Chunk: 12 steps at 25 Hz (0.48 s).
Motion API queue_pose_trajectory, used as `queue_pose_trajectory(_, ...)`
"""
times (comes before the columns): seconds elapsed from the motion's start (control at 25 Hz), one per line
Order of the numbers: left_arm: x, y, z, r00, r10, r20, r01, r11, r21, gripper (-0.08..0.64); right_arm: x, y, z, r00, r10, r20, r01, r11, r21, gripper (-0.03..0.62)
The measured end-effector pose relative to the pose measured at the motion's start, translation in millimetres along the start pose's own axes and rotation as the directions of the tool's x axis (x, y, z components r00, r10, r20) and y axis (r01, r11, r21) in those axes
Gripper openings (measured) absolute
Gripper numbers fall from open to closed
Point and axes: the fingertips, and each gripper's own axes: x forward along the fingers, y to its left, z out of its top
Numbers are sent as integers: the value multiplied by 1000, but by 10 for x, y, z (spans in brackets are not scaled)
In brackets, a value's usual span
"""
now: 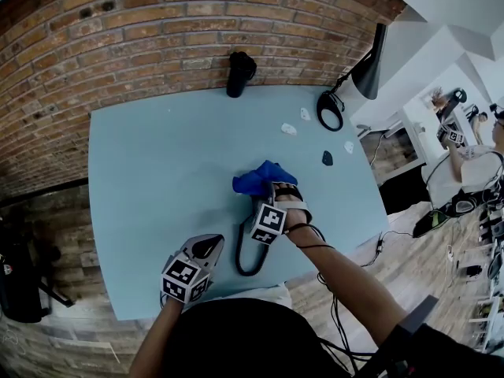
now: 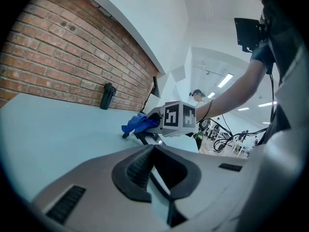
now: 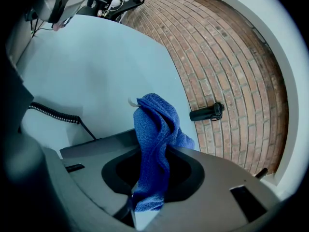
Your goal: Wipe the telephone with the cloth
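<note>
Right gripper [image 1: 272, 198]: the jaws are clamped on the blue cloth [image 3: 155, 149]. The cloth fills the gap between them. It starts deep in the throat, and its long axis follows the jaws out past the tips. Beyond the tips it bunches into a loose heap that leans away from the person, toward the brick wall [image 1: 157, 22].

The dark coiled cord [image 3: 53, 114] lies on the table [image 1: 157, 164] to this gripper's left. In the head view it makes a loop on the person's side of the gripper, between the two grippers.

We take the dark, partly shiny bar directly under the right gripper to be the telephone [image 2: 147, 138]. Most of it is hidden, so we cannot tell which way it points or how its long axis runs.

Left gripper [image 1: 207, 247]: the jaw tips meet, leaving only a thin sliver of table showing further back between the pads. Nothing is held. It sits low over the near edge of the table, nearer the person than the right gripper. It points at that gripper's marker cube, which is straight ahead of the jaws with the cloth just to its left.

Far ahead of both grippers, a black bottle [image 1: 240, 73] stands against the wall. A lamp [image 1: 368, 71] is off to the right.
</note>
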Motion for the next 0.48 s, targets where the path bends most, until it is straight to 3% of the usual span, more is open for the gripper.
queue_pose_trajectory(0.48,8,-14,-38,1000,-6,-12,6,1000,-3,6,-34,105,-23,1000,10,0,-10,1000,5,112)
